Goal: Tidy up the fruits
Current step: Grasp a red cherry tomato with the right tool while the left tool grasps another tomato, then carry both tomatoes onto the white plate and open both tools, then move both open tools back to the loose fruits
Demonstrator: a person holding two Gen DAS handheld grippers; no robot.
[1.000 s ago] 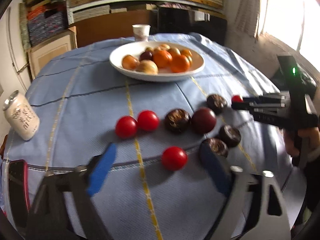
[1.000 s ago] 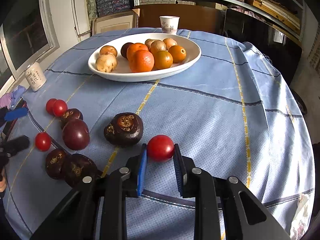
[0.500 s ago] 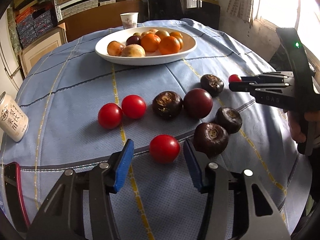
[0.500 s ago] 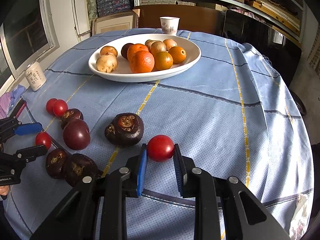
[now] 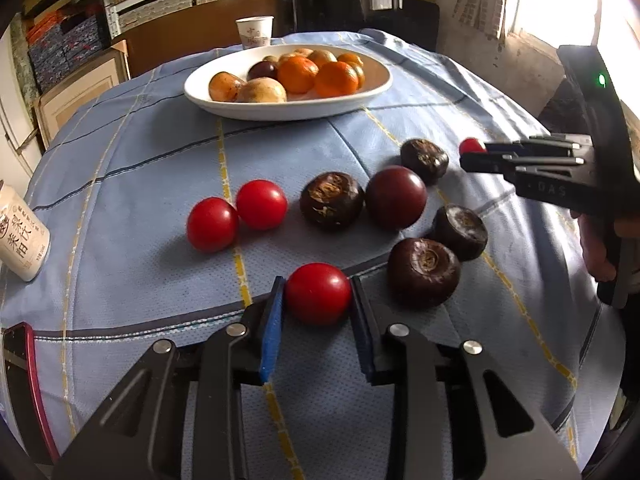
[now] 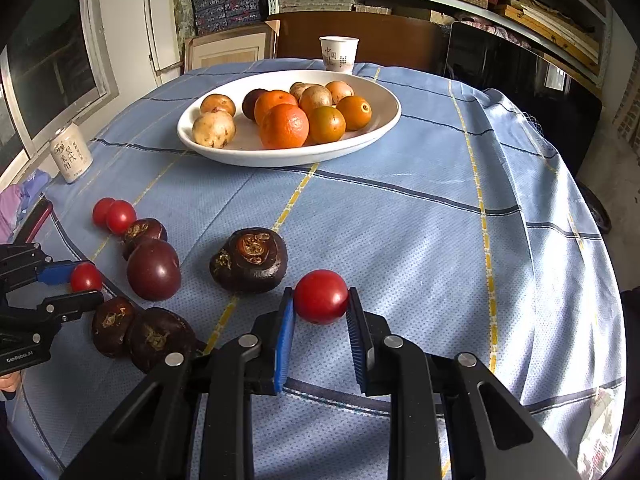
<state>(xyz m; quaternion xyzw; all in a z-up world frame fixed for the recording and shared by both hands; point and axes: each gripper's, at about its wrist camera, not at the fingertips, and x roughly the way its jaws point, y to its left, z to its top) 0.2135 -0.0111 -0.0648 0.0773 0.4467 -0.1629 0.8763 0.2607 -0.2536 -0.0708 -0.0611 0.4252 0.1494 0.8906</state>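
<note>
Left gripper (image 5: pixel 318 294) closed on a red tomato (image 5: pixel 318 293), blue pads touching both its sides, the fruit resting on the blue tablecloth (image 5: pixel 140 184) at the near edge. Right gripper (image 6: pixel 321 300) clamped likewise on a second tomato (image 6: pixel 321 296), pads pressed against left and right flanks, fruit low on the cloth.

Seen from the left wrist: two loose tomatoes (image 5: pixel 236 216) touching each other, left of centre; to their right a wrinkled dark fruit (image 5: pixel 331 200) and a smooth purple plum (image 5: pixel 395 197), just beside one another. Farther right, another dark fruit (image 5: pixel 425 155); nearer, two more (image 5: pixel 440 254) almost touching, close by the held tomato's right side.

Far across the table, a white oval plate (image 6: pixel 376 136) holding oranges (image 6: pixel 284 126), pale brown fruits (image 6: pixel 214 128) and one dark one – all heaped toward the middle. Beyond the plate, a paper cup (image 6: pixel 339 54) at the far edge. A drink can (image 6: pixel 71 156) standing upright at far left, well apart from the fruit. A red-edged phone (image 5: pixel 24 380) lying at the near left corner.

From the right wrist, the left gripper visible at far left, its tomato between blue pad and black finger – dark fruits clustered just to its right.
</note>
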